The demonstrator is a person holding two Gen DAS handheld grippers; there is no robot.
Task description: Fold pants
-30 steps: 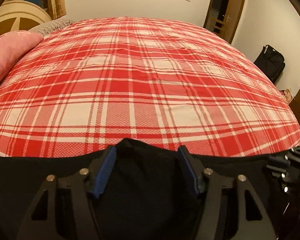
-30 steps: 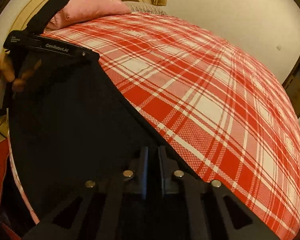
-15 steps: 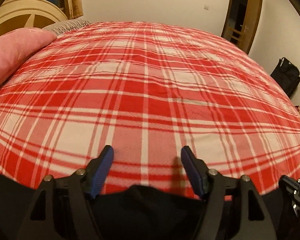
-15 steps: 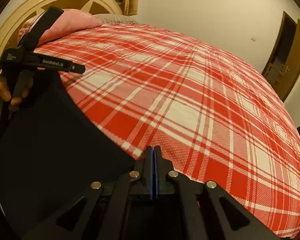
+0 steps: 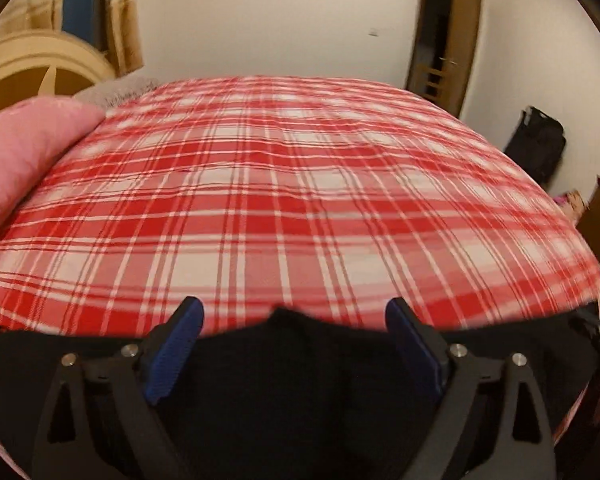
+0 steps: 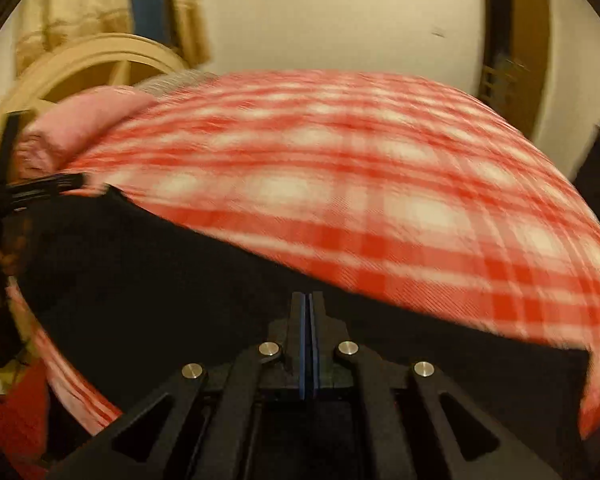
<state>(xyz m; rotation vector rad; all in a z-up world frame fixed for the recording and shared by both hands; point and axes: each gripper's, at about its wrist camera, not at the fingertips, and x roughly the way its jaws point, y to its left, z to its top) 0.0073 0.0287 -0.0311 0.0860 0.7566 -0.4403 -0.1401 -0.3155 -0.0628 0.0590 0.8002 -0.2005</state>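
Black pants point(image 5: 292, 380) back between spread left gripper point(image 5: 294, 320), right gripper point(image 6: 309, 300) clenched, pink pillow point(image 5: 24, 152) on plaid bedspread point(image 5: 300, 200).

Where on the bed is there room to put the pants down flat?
The wide middle of the plaid bedspread is bare, from the pink pillow at its left across to its right edge near the door. It is crowded only along the near edge, where the black pants lie bunched between the left gripper's fingers.

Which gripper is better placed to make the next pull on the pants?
Right. The right gripper is shut, apparently pinching the black pants, while the left gripper is open with the pants edge loose between its fingers.
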